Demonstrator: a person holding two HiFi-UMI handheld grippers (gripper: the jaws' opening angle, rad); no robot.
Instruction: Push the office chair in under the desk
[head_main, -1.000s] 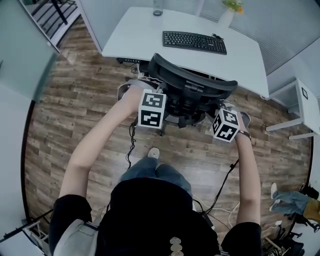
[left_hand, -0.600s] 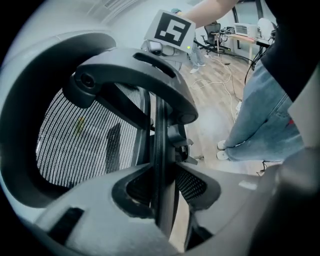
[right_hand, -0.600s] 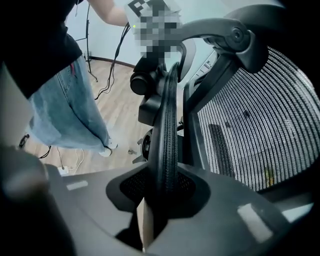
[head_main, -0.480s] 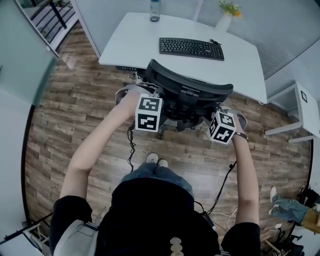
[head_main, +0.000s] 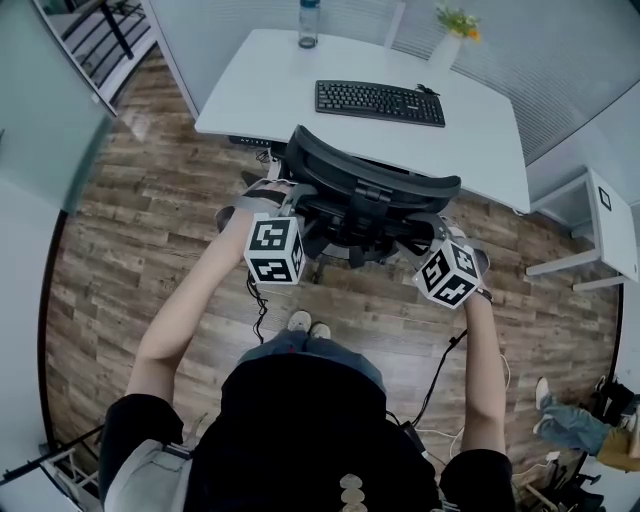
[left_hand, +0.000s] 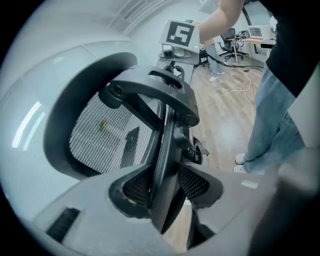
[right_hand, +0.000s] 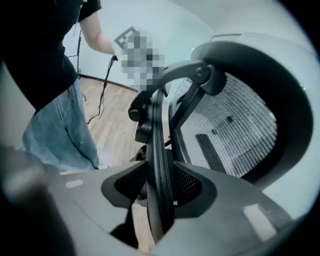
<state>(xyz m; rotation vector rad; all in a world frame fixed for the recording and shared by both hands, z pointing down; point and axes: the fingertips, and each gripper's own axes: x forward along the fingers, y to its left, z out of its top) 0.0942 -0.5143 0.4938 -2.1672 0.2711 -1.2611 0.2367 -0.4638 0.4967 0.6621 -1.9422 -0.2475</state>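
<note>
Under desk (head_main: 260, 90), office chair (head_main: 370, 182) looks nearly pushed in. We let go: left gripper (left_hand: 162, 200), right gripper (right_hand: 159, 185) jaws opening, backrest frame (left_hand: 166, 145) between them.

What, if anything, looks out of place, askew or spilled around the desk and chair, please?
Nothing stands out. The office chair stands upright at the edge of the desk. The keyboard lies flat, the bottle and plant vase stand upright, and nothing is spilled.
</note>
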